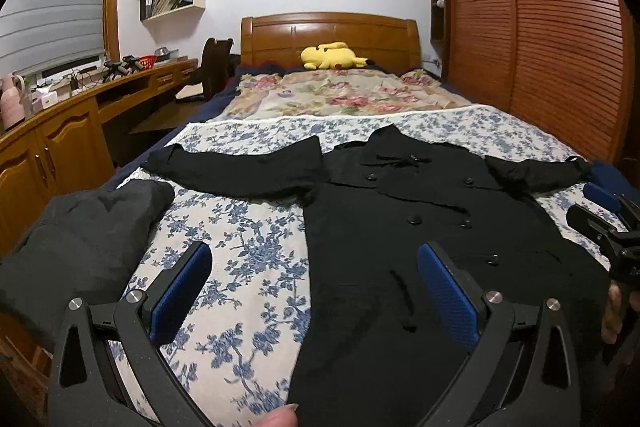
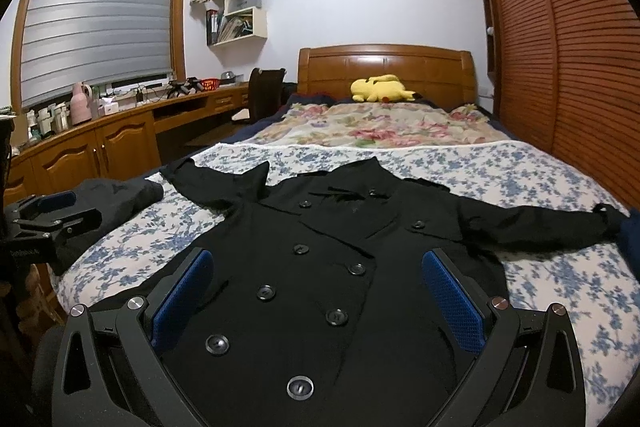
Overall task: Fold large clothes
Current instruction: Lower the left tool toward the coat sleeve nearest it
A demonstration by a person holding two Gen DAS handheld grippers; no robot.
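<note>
- Black double-breasted coat (image 2: 320, 267) spread flat, buttons up, on blue-floral bedspread (image 2: 540, 267); collar toward headboard (image 2: 384, 67), hem toward cameras, long axis along the bed.
- Sleeves out sideways; right cuff at the bed's edge by the louvred wardrobe (image 2: 580, 67), left sleeve bent back toward the collar.
- Bare bedspread both sides of the coat body; more beyond the collar.
- Dark grey garment (image 1: 80, 247) bunched at the near left corner, apart from the coat.
- Left gripper (image 1: 314, 291) jaws wide apart, empty, over the coat's left edge.
- Right gripper (image 2: 318, 299) jaws wide apart, empty, over the button rows.
- Wall shelf boxes (image 2: 240, 15): books, papers.
- Yellow plush (image 2: 380, 89) at headboard.
</note>
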